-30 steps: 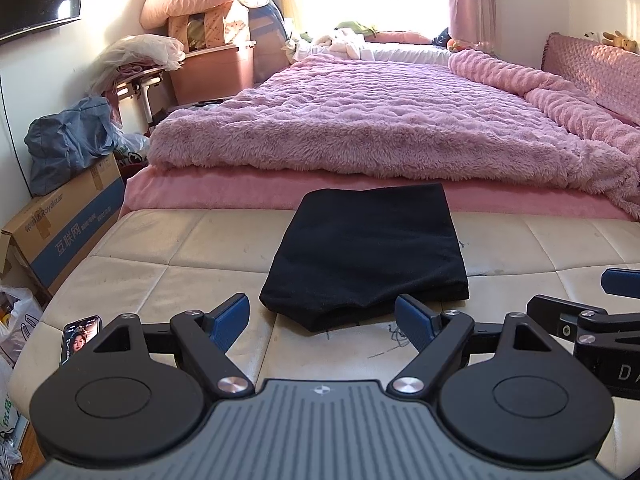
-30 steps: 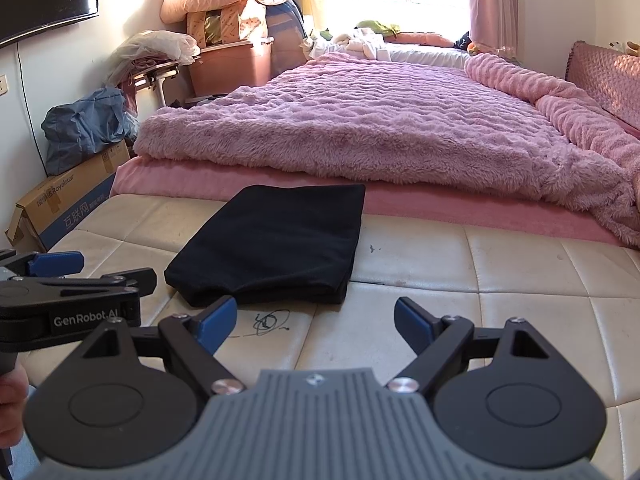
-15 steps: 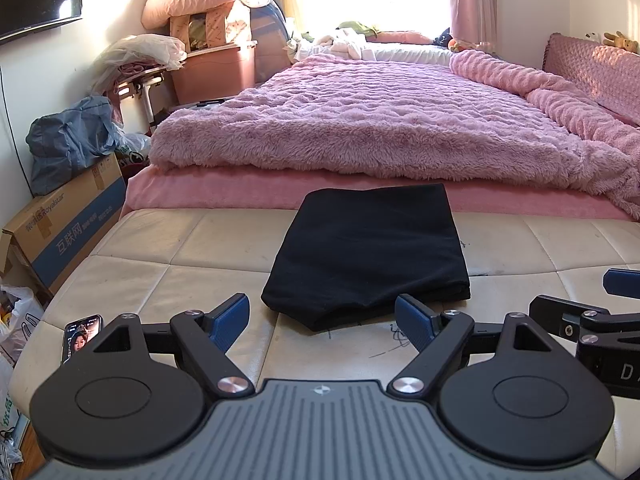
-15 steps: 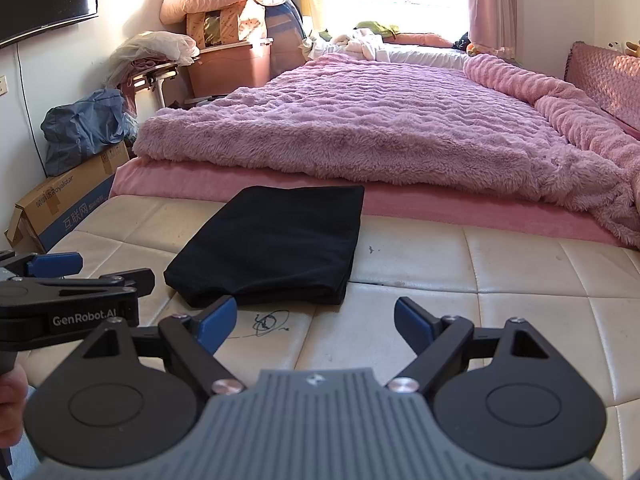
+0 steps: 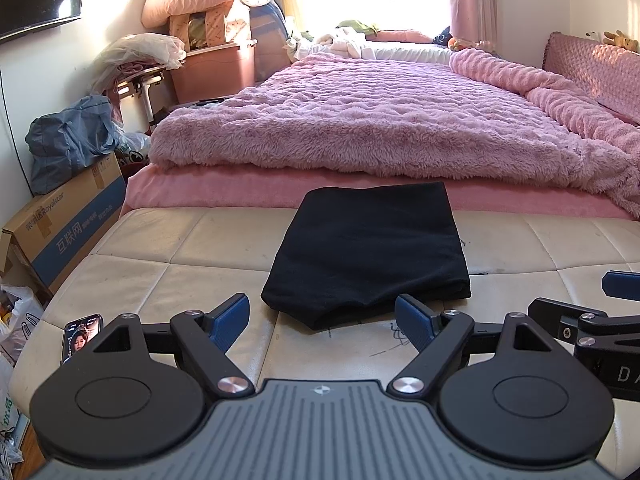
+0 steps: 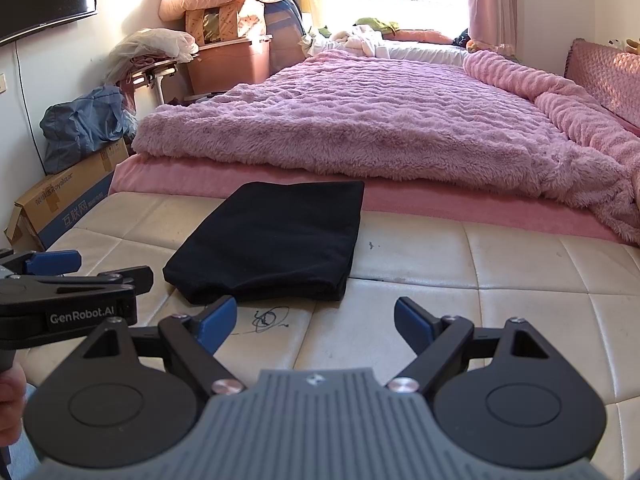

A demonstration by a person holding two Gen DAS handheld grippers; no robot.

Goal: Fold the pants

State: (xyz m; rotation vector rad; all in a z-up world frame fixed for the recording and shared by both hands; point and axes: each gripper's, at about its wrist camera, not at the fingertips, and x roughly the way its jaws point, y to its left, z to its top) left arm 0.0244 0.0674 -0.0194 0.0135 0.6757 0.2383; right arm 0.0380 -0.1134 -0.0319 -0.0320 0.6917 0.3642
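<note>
The black pants (image 5: 370, 248) lie folded into a neat rectangle on the cream padded bench (image 5: 168, 276), against the pink mattress edge. They also show in the right wrist view (image 6: 272, 246). My left gripper (image 5: 322, 320) is open and empty, held just short of the near edge of the pants. My right gripper (image 6: 314, 320) is open and empty, to the right of the pants' near corner. The left gripper shows in the right wrist view (image 6: 60, 276), and part of the right gripper shows in the left wrist view (image 5: 592, 312).
A bed with a fuzzy pink blanket (image 5: 380, 120) lies beyond the bench. A phone (image 5: 80, 338) rests at the bench's left edge. A cardboard box (image 5: 68, 228), a blue bag (image 5: 68, 140) and storage bins stand at the left wall.
Both grippers have stayed almost still, with only a slight drift of the view. The pants have not moved.
</note>
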